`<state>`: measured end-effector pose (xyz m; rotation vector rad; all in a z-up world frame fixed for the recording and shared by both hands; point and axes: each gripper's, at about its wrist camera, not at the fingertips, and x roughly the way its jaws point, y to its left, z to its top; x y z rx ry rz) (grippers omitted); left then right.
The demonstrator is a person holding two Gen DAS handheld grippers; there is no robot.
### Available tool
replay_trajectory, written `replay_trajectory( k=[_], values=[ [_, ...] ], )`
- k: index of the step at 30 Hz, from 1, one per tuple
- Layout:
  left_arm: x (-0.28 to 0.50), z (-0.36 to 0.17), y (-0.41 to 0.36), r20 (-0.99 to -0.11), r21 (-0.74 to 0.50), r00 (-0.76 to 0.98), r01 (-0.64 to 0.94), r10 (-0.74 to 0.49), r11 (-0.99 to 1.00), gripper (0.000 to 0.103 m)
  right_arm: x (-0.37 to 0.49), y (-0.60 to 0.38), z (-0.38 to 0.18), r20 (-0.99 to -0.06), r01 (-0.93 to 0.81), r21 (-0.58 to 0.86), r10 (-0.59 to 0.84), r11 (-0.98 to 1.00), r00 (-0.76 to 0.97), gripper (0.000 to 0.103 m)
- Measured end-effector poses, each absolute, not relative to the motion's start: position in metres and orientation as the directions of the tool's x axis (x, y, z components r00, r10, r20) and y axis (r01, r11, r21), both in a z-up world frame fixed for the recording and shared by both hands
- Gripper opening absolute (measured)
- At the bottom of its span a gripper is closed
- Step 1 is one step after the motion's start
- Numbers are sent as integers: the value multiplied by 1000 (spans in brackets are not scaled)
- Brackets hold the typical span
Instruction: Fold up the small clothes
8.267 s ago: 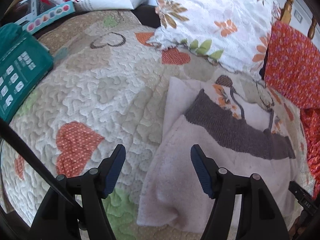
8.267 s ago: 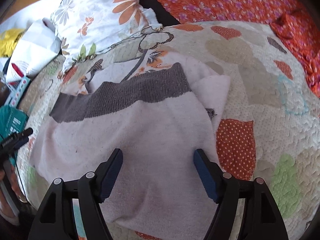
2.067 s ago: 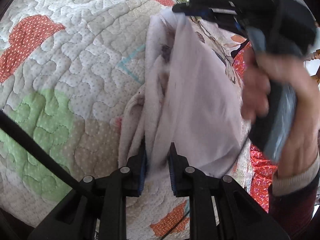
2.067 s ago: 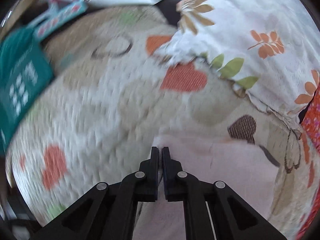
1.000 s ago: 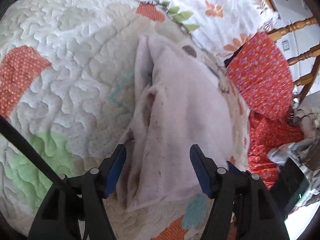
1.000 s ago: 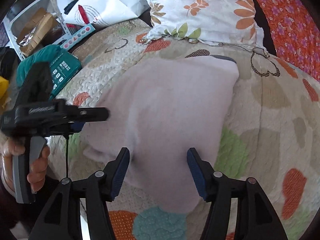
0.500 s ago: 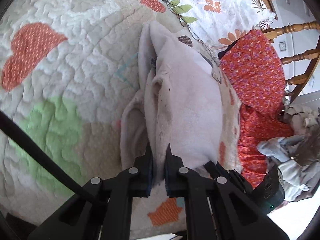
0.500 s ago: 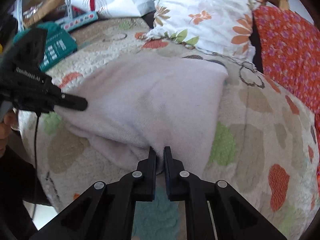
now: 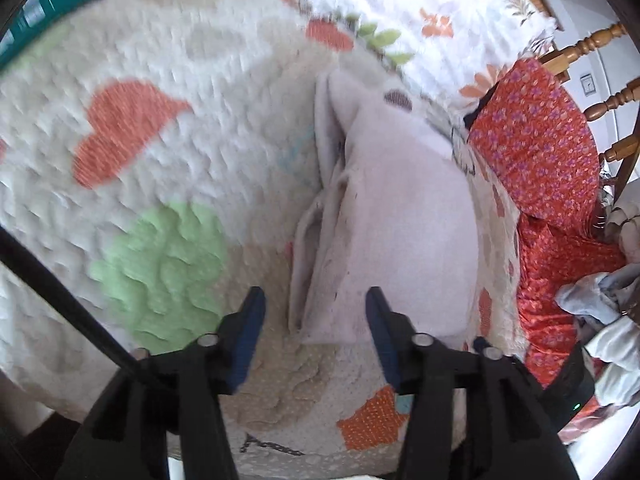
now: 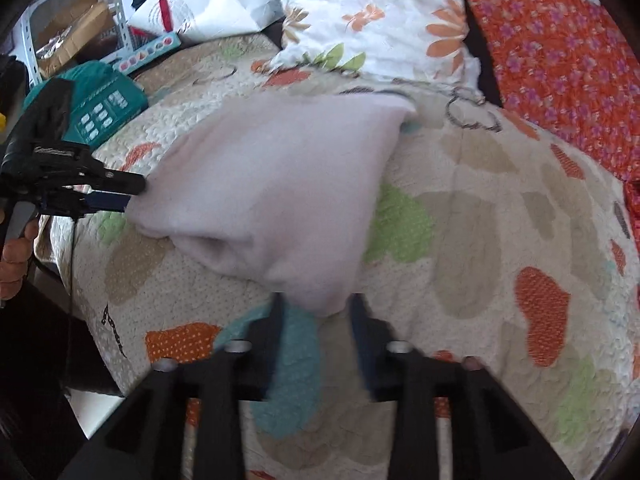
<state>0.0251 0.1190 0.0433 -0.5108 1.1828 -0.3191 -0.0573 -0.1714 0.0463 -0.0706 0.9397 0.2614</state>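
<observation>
A pale pink garment [image 9: 400, 220] lies folded in layers on the quilted bedspread [image 9: 168, 160]. My left gripper [image 9: 314, 328] is open, its blue pads either side of the garment's near edge, not holding it. In the right wrist view the same garment [image 10: 272, 184] lies as a rough folded rectangle. My right gripper [image 10: 316, 312] is open just at its near corner, blurred. The left gripper [image 10: 120, 194] shows there at the garment's left edge, held in a hand.
A floral pillow [image 10: 380, 12] and an orange flowered cushion [image 10: 560, 60] lie at the bed's head. A teal box [image 10: 108, 100], papers and a shelf stand at the left. Wooden chair spindles [image 9: 600, 40] and more clothes [image 9: 608, 280] are at the right.
Both grippers were shut on the garment's near edge half a second ago and have opened and let it go. The garment now rests folded on the quilt.
</observation>
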Motion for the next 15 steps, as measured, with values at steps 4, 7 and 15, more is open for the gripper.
replay_trajectory(
  k=[4, 7, 15],
  values=[
    [21, 65, 118, -796, -464, 432, 12, -423, 886, 59, -54, -202, 59, -786, -158, 73, 154, 985, 599, 42],
    [24, 82, 106, -783, -414, 481, 70, -395, 907, 60, -48, -222, 68, -770, -87, 114, 143, 990, 622, 42],
    [59, 60, 65, -817, -350, 452, 103, -357, 931, 65, -2, -189, 81, -733, -190, 231, 299, 954, 611, 39]
  ],
)
